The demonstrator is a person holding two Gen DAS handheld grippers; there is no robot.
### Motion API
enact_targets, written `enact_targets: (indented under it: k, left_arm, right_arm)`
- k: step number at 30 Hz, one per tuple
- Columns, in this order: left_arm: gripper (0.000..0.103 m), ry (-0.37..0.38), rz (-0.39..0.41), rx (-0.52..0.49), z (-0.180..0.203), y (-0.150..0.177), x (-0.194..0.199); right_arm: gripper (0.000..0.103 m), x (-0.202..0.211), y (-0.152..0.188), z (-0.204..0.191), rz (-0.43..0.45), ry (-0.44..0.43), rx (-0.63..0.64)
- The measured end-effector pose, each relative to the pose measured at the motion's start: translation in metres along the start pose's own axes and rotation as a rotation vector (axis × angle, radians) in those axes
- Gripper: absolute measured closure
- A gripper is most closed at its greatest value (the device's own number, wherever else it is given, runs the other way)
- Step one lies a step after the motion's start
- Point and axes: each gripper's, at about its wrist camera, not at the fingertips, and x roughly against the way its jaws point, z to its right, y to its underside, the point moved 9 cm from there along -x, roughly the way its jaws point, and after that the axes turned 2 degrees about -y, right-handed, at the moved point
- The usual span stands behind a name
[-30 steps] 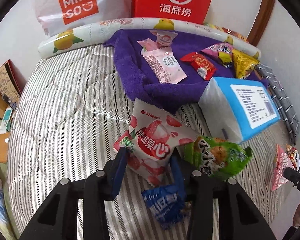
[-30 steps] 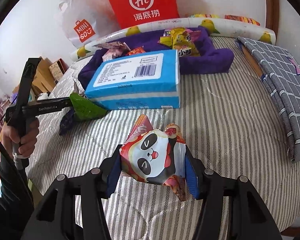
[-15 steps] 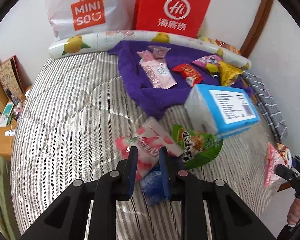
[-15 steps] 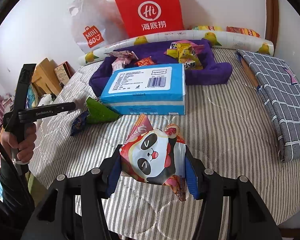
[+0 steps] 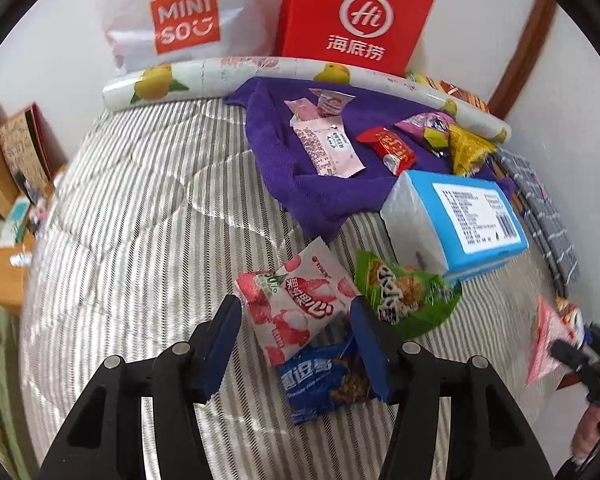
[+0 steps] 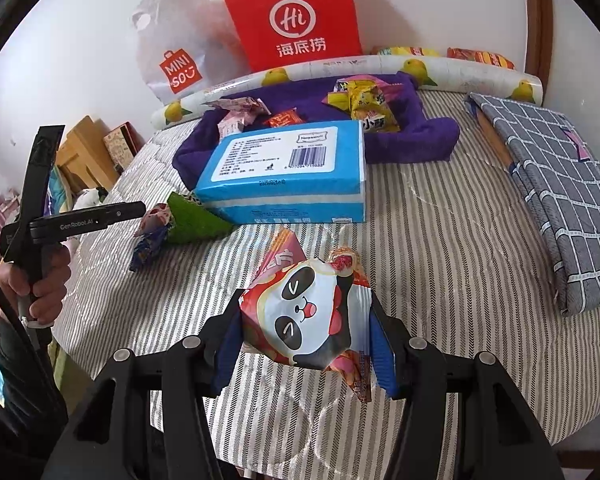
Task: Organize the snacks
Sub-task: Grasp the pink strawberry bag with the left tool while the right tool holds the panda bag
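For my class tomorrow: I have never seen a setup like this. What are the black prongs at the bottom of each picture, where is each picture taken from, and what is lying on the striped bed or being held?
There is no robot here. A person holds a two-finger gripper in each hand, and each one carries a wide-angle camera that looks along its fingers.

In the left view, the left gripper has just been opening. A lychee snack packet lies between its jaws, which do not press on it. Beside it lie a green packet and a blue packet, all on the striped mattress.

In the right view, the right gripper is closed on a panda snack bag. Behind it sit a blue tissue pack and a purple towel that bears more snacks.
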Motion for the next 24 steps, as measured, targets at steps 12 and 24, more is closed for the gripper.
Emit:
enact_targets:
  k: [12,24]
  left_arm:
    - [0.047,-0.030,-0.071,0.131,-0.001,0.003,-0.041]
    - [0.068,-0.070,-0.044,0.064,0.005,0.002,-0.039]
  right_arm:
    - [0.048,-0.018,0.004,0.014,-0.036,-0.008,-0.022]
    - [0.048,-0.026,0.003,0.022,-0.041,-0.023,-0.046]
